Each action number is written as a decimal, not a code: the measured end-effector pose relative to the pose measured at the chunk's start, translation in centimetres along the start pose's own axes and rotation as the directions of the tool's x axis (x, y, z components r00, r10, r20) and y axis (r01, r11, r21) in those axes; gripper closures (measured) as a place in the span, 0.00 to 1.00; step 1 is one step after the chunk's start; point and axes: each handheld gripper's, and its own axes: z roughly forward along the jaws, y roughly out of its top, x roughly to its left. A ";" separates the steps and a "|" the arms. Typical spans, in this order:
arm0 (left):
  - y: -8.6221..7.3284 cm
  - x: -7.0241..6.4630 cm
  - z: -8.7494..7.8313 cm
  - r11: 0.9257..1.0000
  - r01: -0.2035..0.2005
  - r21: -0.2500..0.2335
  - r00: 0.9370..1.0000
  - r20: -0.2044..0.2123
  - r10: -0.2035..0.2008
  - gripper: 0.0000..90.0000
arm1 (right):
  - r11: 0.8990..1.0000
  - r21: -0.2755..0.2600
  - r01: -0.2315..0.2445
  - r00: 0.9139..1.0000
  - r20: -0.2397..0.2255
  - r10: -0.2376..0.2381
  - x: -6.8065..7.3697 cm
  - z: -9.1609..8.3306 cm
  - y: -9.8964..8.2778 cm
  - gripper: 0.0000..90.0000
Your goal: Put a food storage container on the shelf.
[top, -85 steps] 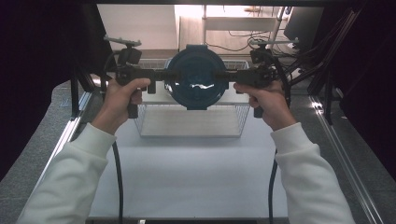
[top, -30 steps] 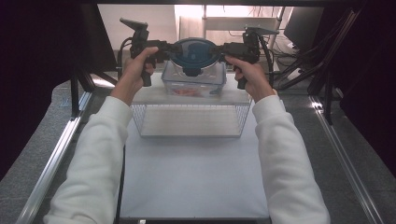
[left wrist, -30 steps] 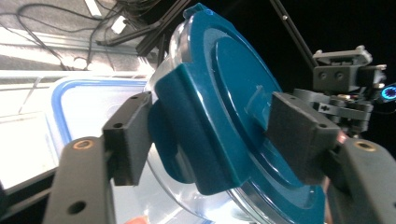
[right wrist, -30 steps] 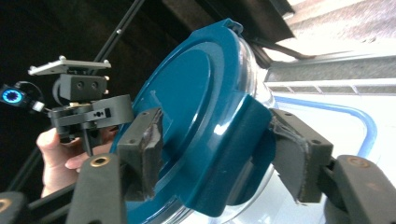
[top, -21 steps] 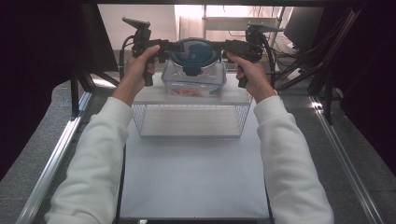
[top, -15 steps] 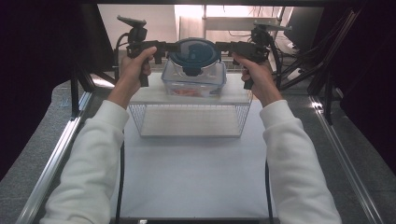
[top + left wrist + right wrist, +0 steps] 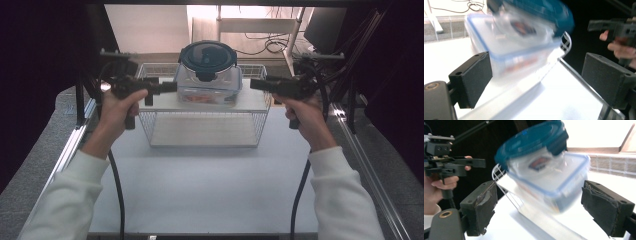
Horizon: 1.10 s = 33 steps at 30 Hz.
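A white surface [image 7: 210, 180] is seen in the lower middle of the high view. A wire rack [image 7: 205, 117] is set at its far end. On the rack, in the upper middle, a clear box [image 7: 209, 86] is topped by a round tub with a blue lid [image 7: 207, 55]. The left gripper [image 7: 167, 87] and right gripper [image 7: 257, 84] are held wide apart, clamped on nothing. The stacking looks done; pulling both back is likely next. The box's contents are blurred.

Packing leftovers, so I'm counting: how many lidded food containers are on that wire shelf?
2. A clear rectangular container sits on the wire shelf; a round container with a dark blue lid is stacked on it. Nothing seems hidden.
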 end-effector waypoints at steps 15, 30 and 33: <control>-14.5 -1.0 0.1 0.998 -0.059 0.036 0.997 -0.057 0.061 0.16 | 0.998 0.004 0.068 0.996 0.054 -0.068 -0.8 -5.1 -13.8 0.17; -21.9 -1.1 2.6 0.980 -0.060 0.190 0.989 -0.123 0.084 0.16 | 0.983 0.182 0.038 0.988 0.140 -0.064 -2.3 -3.5 -23.1 0.18; -21.8 -1.1 2.6 0.982 -0.055 0.179 0.990 -0.115 0.076 0.16 | 0.981 0.190 0.036 0.988 0.142 -0.063 -2.3 -3.3 -23.5 0.18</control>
